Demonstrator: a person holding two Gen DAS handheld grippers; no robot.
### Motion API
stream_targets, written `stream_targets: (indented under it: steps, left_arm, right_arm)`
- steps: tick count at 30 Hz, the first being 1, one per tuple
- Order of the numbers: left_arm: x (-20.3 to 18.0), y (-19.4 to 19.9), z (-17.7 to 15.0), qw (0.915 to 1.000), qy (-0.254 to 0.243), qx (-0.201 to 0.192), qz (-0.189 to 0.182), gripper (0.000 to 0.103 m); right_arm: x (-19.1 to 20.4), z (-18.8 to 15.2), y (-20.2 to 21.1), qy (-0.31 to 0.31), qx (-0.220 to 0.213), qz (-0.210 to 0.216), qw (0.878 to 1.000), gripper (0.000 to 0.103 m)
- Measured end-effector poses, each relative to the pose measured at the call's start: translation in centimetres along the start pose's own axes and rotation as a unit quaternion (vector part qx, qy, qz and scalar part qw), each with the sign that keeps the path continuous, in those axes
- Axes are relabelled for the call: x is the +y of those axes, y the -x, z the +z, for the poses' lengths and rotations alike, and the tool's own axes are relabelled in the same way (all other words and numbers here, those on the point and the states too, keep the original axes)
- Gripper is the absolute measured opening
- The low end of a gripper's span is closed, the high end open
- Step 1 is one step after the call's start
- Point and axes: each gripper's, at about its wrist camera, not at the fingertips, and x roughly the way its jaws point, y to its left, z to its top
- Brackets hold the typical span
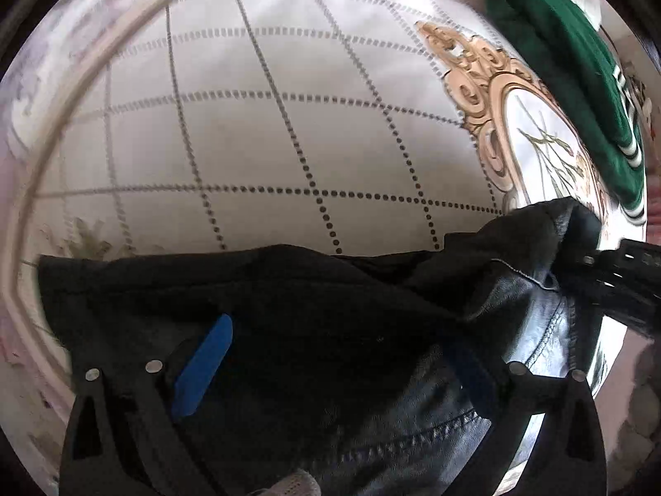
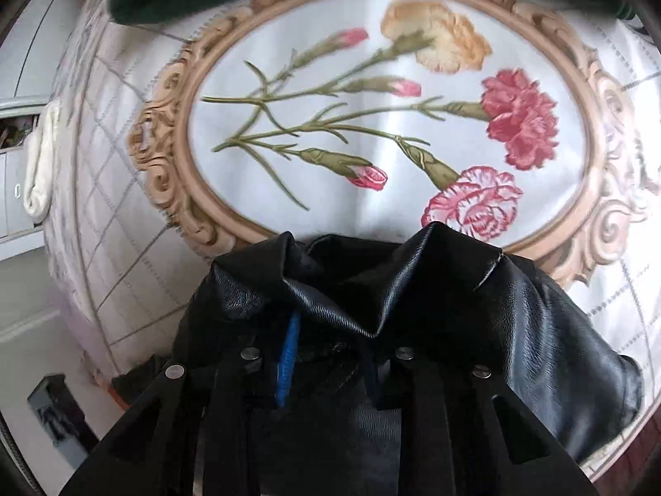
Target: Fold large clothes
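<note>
Black leather jacket (image 2: 433,310), shiny, stitched seams, bunched and creased, lifted edge peaking in two folds. Folded green garment (image 1: 566,74) with white stripes lies well apart.

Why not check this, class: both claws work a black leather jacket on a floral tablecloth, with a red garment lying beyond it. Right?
One error: the garment beyond the black leather jacket is green, not red, as the left wrist view shows. The rest stands.

Left tongs (image 1: 330,355) spread wide apart; right tongs (image 2: 330,355) nearly closed, pinching black material between them
</note>
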Motion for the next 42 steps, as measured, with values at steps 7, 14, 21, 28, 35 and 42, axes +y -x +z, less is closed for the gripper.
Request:
stream_targets:
  steps: [7, 14, 21, 28, 35, 42]
  left_arm:
    - [-0.1, 2.0, -0.7, 0.9986, -0.02, -0.034, 0.036, 0.103]
    - [0.5, -2.2, 0.9, 0.9996, -0.012, -0.006, 0.023, 0.103]
    - [-0.1, 2.2, 0.8, 0.999, -0.008, -0.042, 0.014, 0.103]
    - [-0.2, -2.2, 4.7, 0.9995, -0.007, -0.02, 0.024, 0.103]
    - [-1.3, 4.0, 3.1, 0.9986, -0.013, -0.052, -0.002, 0.099]
    - [-4.6, -0.4, 0.8, 0.9988, -0.049, 0.005, 0.002, 0.1]
  right_arm:
    - [2.7, -6.6, 4.3, 0.102, -0.025, -0.016, 0.994, 0.028]
    - [1.4, -5.5, -2.2, 0.039, 0.037, -0.048, 0.997, 0.028]
    - [1.1, -2.9, 3.7, 0.013, -0.014, 0.02, 1.0, 0.028]
    - [-0.6, 0.9, 0.6, 0.024, -0.033, -0.007, 0.999, 0.027]
    - [-1.3, 0.1, 5.0, 0.009, -0.033, 0.022, 0.999, 0.038]
    - [-13.2, -11.4, 9.7, -0.12, -0.103, 0.07, 0.985, 0.061]
